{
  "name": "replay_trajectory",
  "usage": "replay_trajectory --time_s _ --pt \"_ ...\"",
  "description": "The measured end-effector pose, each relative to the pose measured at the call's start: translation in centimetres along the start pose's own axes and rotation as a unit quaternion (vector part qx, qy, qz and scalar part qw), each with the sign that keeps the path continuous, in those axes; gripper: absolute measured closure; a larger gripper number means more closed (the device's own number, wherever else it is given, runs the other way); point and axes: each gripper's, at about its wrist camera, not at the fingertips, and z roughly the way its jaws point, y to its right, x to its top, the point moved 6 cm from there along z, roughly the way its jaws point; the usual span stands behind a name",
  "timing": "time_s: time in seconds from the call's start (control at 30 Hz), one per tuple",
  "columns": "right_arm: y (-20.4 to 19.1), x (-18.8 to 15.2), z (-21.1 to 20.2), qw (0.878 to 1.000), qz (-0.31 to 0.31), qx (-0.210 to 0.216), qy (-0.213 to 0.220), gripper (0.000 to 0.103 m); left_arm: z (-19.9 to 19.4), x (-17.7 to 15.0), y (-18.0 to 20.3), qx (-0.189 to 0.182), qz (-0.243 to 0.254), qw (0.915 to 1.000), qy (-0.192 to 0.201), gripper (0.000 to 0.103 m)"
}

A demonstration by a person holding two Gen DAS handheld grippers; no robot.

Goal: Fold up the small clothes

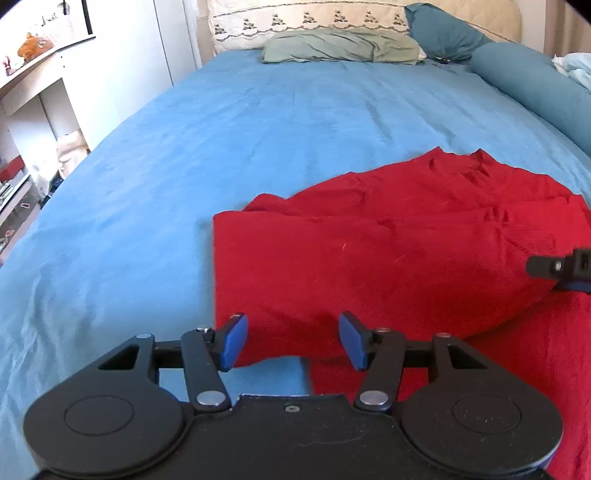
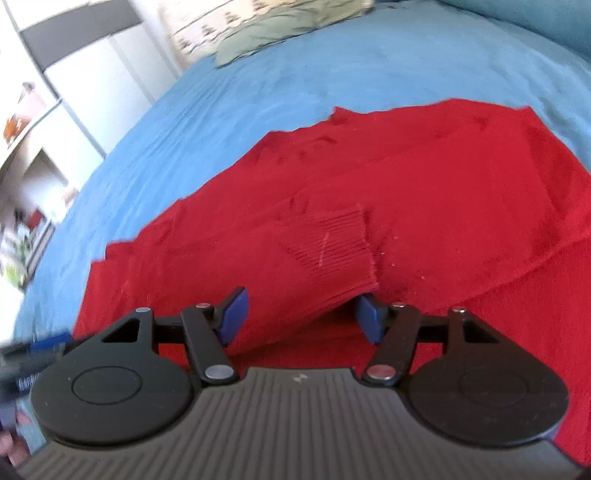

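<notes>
Left gripper (image 1: 293,341): blue pads stand apart, straddling a raised fold of the red knit sweater (image 1: 388,258) at its near left corner. The cloth lies between the pads; neither pad visibly presses on it.

Right gripper (image 2: 301,317): pads likewise parted, with the ribbed sleeve cuff (image 2: 332,254) lying between them. The right pad (image 2: 369,319) sits under the cuff's edge; the left pad (image 2: 234,314) is beside the sleeve, and contact cannot be confirmed. This view is blurred.

The sweater lies partly folded on the blue bedsheet (image 1: 221,147), its sleeve laid across the body.

Farther off, a pale green pillow (image 1: 340,46) and teal pillows (image 1: 443,33) rest at the bed's head. White shelving (image 1: 48,92) stands left of the bed.
</notes>
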Motion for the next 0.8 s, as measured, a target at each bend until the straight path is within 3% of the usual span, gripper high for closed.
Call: replay_trajectory --time_s 0.03,0.1,0.3,0.47,0.57,0.8 --pt "0.1 0.2 0.0 1.000 0.000 -0.009 0.002 0.039 -0.2 -0.3 -0.2 0.002 0.000 1.0000 -0.001 0.042" --pt "0.1 0.7 0.2 1.000 -0.008 -0.021 -0.003 0.082 -0.3 -0.9 -0.5 0.007 0.000 1.0000 -0.007 0.042" --pt "-0.9 6.0 -3.1 0.998 -0.037 -0.013 0.053 0.082 -0.7 -3.6 -0.6 0.023 0.023 0.9988 -0.037 0.041" --pt "2.1 11.6 -7.4 0.990 -0.062 -0.059 0.116 0.082 -0.1 -3.2 0.6 0.011 0.003 0.9991 -0.040 0.041" --pt "5.7 12.9 -8.0 0.988 -0.061 -0.090 0.114 0.082 1.2 -2.2 1.3 0.014 -0.009 0.9993 -0.032 0.041" --pt "8.9 12.4 -7.1 0.991 -0.040 -0.077 0.104 0.082 3.1 -0.2 2.5 0.025 -0.009 0.9996 -0.007 0.042"
